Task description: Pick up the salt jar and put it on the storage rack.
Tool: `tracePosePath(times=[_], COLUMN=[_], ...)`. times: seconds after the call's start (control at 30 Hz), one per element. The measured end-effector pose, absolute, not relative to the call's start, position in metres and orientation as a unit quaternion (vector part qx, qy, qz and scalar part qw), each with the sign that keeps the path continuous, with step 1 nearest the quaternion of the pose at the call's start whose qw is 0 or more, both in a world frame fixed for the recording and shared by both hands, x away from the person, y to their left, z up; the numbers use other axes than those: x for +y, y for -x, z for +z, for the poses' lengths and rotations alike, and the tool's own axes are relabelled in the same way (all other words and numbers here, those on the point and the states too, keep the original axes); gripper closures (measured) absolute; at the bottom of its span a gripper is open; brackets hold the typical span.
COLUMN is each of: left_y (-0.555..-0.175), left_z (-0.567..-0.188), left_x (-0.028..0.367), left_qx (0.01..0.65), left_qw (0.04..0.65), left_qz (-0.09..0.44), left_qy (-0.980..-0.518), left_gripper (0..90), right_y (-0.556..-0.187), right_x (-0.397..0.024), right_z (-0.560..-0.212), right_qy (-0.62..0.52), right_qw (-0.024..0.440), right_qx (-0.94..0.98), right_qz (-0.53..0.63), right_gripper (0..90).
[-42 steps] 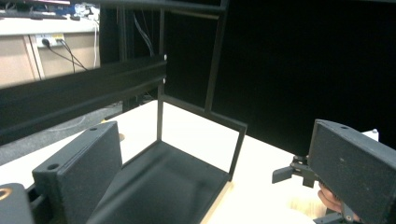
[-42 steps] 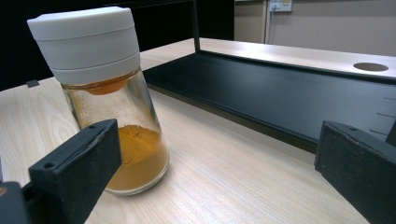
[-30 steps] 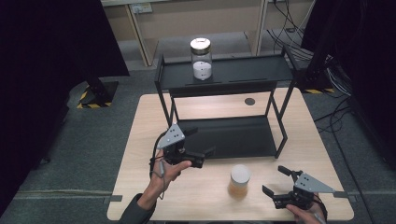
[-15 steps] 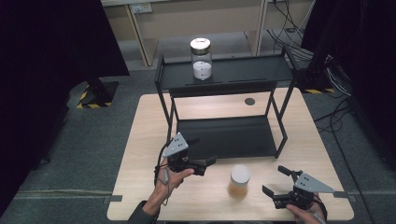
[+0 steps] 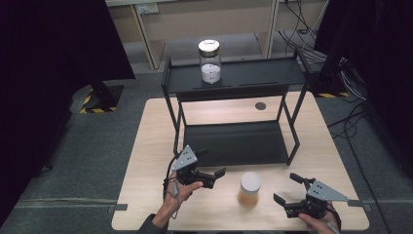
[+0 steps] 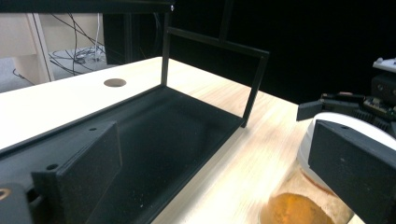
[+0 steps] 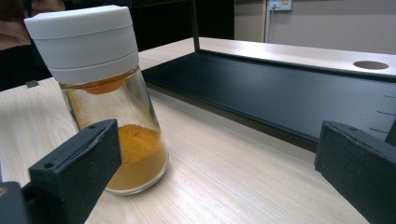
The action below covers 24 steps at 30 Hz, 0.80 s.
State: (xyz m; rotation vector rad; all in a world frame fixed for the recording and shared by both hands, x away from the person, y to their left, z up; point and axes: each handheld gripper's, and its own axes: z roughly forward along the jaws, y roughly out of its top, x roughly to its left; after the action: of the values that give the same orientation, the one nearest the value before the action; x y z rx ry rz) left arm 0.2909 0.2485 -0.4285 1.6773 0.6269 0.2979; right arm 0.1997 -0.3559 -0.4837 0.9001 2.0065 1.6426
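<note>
At the near edge of the counter [image 5: 146, 146] the right hand-held gripper [image 5: 288, 191] sits low, jaws spread wide and empty, pointing toward the spice jar [image 5: 250, 188]. The jar stands upright on the wood between the two tools — white cap on top, orange powder in the bottom — touched by neither. In the right gripper view the jar [image 7: 105, 93] is near, just left of centre between the jaws. The left hand-held gripper [image 5: 212, 165] is held on the jar's other side, jaws also spread and holding nothing. Just beyond them stands the black rack [image 5: 234, 141], its lower shelf bare. On its top shelf, well back, is a glass jar [image 5: 210, 61] with white contents — upright, lid on.
</note>
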Motion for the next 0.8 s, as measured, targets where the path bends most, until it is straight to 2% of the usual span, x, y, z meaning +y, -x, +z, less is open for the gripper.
tracePosePath(times=[0.37, 0.8], left_y=[-0.286, -0.277], left_z=[-0.454, -0.465], left_x=[0.252, 0.254], left_qx=[0.275, 0.269], left_qw=[0.609, 0.605], left_qz=[0.124, 0.130], left_qy=[-0.734, -0.738], left_gripper=[1.9, 1.9], right_y=[-0.199, -0.199], right_x=[-0.356, -0.356], right_z=[-0.483, -0.483], right_qy=[-0.321, -0.320], right_qw=[0.199, 0.198], right_qx=[0.717, 0.718], right_qz=[0.586, 0.586], right_gripper=[0.9, 0.9])
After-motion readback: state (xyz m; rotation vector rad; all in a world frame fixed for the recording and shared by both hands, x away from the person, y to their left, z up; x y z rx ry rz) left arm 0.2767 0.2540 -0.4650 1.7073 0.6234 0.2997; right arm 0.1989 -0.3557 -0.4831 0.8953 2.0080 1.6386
